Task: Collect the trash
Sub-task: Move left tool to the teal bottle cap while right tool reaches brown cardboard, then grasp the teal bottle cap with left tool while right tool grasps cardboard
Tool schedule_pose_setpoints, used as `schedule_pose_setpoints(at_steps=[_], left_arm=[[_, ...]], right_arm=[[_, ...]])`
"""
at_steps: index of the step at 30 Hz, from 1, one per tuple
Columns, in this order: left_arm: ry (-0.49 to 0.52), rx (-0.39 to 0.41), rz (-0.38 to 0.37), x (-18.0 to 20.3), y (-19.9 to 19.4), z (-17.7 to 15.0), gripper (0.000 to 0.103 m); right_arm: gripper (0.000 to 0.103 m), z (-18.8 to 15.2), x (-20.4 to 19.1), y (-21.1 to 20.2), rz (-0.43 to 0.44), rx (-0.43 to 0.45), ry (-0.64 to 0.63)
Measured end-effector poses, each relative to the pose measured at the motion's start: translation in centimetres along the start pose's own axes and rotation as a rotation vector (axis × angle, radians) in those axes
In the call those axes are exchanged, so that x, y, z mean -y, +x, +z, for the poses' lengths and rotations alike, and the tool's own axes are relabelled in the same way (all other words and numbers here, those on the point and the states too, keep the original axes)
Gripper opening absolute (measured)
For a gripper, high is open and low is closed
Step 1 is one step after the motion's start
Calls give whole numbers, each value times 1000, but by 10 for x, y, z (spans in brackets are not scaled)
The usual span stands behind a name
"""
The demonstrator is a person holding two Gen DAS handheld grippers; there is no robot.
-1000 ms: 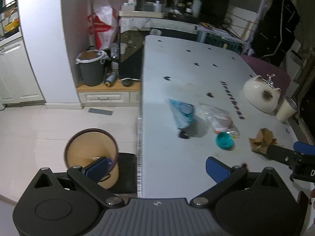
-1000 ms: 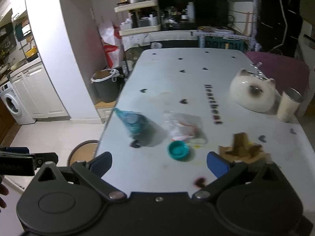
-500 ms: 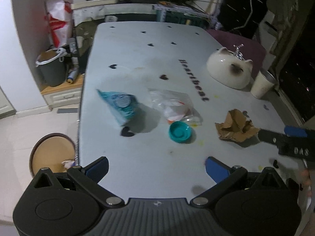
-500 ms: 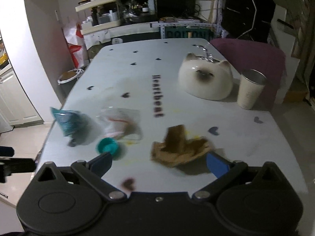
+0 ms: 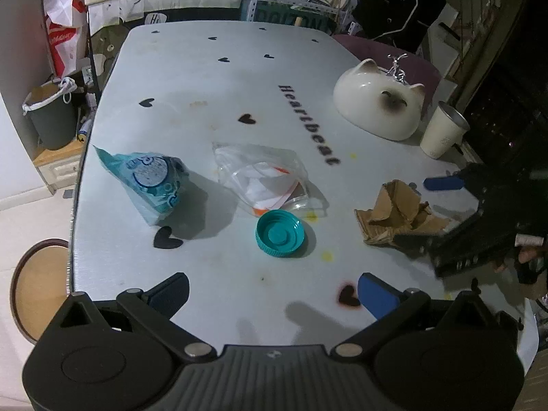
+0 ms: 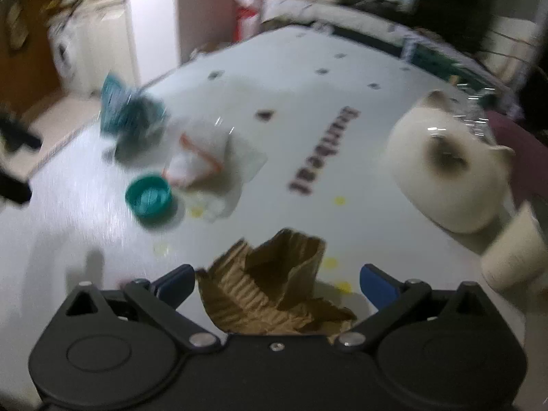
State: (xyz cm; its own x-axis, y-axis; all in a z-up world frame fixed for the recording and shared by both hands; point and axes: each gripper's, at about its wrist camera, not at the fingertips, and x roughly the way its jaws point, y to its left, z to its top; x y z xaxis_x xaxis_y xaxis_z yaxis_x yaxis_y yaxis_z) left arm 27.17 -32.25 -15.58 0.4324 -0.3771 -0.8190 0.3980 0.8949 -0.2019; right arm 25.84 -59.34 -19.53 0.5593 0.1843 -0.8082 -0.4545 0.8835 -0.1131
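On the white table point(image 5: 212, 75) lie a blue plastic wrapper point(image 5: 150, 179), a clear plastic bag point(image 5: 262, 178), a teal bottle cap point(image 5: 279, 228) and crumpled brown cardboard point(image 5: 394, 214). My left gripper point(image 5: 274, 291) is open and empty over the table's near edge, short of the cap. My right gripper point(image 6: 277, 282) is open, with the crumpled cardboard point(image 6: 274, 287) lying between its fingers. The right wrist view is blurred; it also shows the cap point(image 6: 149, 198), the bag point(image 6: 212, 167) and the wrapper point(image 6: 126, 113).
A white cat-shaped pot point(image 5: 380, 102) and a paper cup point(image 5: 443, 132) stand at the table's right. A brown round bin point(image 5: 30, 287) stands on the floor left of the table. A grey lined bin point(image 5: 51, 116) stands further back left.
My left gripper swung right from over the brown bin to over the table. My right gripper moved right and down onto the cardboard, which now lies between its open fingers.
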Motion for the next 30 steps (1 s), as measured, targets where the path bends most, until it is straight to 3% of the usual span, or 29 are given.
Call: schedule_pose_setpoints(at_steps=[3, 7, 13, 14, 15, 17, 24, 26, 28, 30], left_arm=[[-8, -5, 3, -2, 14, 2, 103], [-12, 10, 20, -1, 37, 6, 99], [-16, -10, 22, 1, 72, 9, 85], [-13, -10, 26, 1, 76, 10, 83], [-12, -9, 28, 0, 79, 10, 80], [-6, -3, 37, -1, 86, 11, 78], [141, 33, 79, 15, 96, 14, 67], [159, 33, 77, 18, 96, 15, 63], [168, 35, 71, 22, 96, 14, 52], [172, 31, 73, 24, 96, 14, 50]], right_arm=[[103, -2, -10, 12, 34, -36, -62], [103, -4, -18, 29, -20, -72, -75], [103, -7, -12, 29, -65, -26, 77], [99, -7, -10, 28, -70, -25, 97], [88, -8, -10, 28, -72, -25, 117], [84, -12, -11, 25, -66, -23, 156], [74, -10, -21, 16, -85, -4, 255], [73, -8, -23, 14, -76, -3, 293], [73, -8, -26, 11, -67, -2, 339], [73, -10, -30, 9, -85, -4, 372]])
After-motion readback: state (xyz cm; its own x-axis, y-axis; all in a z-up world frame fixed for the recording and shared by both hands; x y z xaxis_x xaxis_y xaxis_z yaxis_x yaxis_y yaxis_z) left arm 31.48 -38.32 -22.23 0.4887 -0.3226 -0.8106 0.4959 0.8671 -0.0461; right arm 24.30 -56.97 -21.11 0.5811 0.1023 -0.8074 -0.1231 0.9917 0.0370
